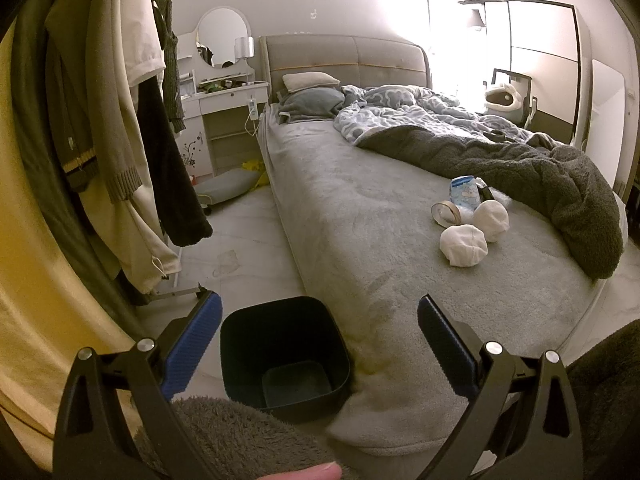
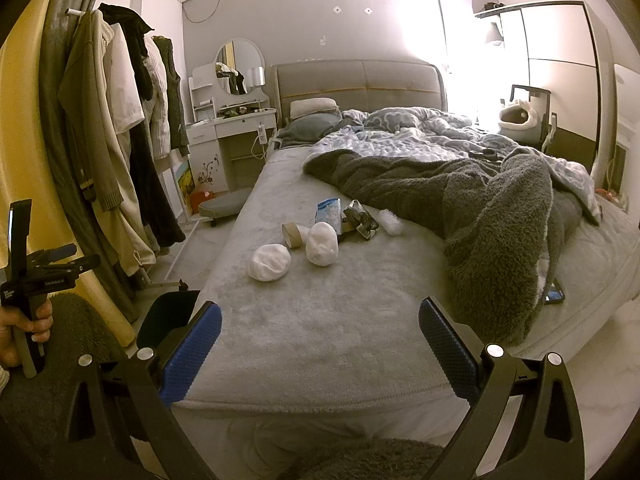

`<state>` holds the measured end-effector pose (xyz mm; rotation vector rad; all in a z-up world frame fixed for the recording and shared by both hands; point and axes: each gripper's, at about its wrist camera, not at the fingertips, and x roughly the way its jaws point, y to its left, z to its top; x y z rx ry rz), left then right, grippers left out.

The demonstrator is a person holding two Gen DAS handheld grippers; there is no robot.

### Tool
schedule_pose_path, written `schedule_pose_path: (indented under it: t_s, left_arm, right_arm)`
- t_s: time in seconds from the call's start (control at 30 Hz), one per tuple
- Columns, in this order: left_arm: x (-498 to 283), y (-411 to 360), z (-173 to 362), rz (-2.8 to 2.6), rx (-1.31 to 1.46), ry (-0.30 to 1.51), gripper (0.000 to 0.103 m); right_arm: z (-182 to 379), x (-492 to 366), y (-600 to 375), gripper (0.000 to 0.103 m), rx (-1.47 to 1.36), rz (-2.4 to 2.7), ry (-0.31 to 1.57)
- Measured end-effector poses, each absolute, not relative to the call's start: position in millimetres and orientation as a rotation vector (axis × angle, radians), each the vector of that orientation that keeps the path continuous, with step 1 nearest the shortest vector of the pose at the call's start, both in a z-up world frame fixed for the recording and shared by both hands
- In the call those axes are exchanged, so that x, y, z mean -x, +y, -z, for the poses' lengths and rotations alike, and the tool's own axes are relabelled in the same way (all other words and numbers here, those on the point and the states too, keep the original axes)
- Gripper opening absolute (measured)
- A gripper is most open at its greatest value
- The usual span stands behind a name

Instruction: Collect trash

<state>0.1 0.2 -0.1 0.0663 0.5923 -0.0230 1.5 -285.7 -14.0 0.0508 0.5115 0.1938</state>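
A black trash bin [image 1: 285, 350] stands on the floor at the bed's near left corner; its rim shows in the right wrist view [image 2: 170, 312]. Trash lies on the grey bed: two white crumpled wads [image 2: 269, 262] [image 2: 322, 243], a cardboard tape roll [image 2: 294, 234], a blue-white packet [image 2: 329, 210], a dark wrapper [image 2: 360, 218] and a small white tuft [image 2: 390, 216]. The wads [image 1: 464, 246] and packet [image 1: 464, 192] also show in the left wrist view. My left gripper [image 1: 320, 312] is open and empty above the bin. My right gripper [image 2: 320, 316] is open and empty over the bed's foot, short of the trash.
Clothes hang on a rack [image 2: 120, 140] at the left. A dark fleece blanket [image 2: 500, 208] and patterned duvet [image 2: 400, 136] cover the bed's right side. A phone [image 2: 554, 294] lies at the bed's right edge. A white vanity [image 2: 232, 124] stands by the headboard.
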Motion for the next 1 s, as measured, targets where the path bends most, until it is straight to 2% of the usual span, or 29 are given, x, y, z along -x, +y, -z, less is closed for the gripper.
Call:
schedule_pose_path:
  t_s: [1.0]
  left_arm:
    - [-0.2, 0.3, 0.0, 0.022, -0.065, 0.594, 0.1]
  right_arm:
    - [16.1, -1.8, -284.9, 0.1, -0.056, -0.195, 0.523]
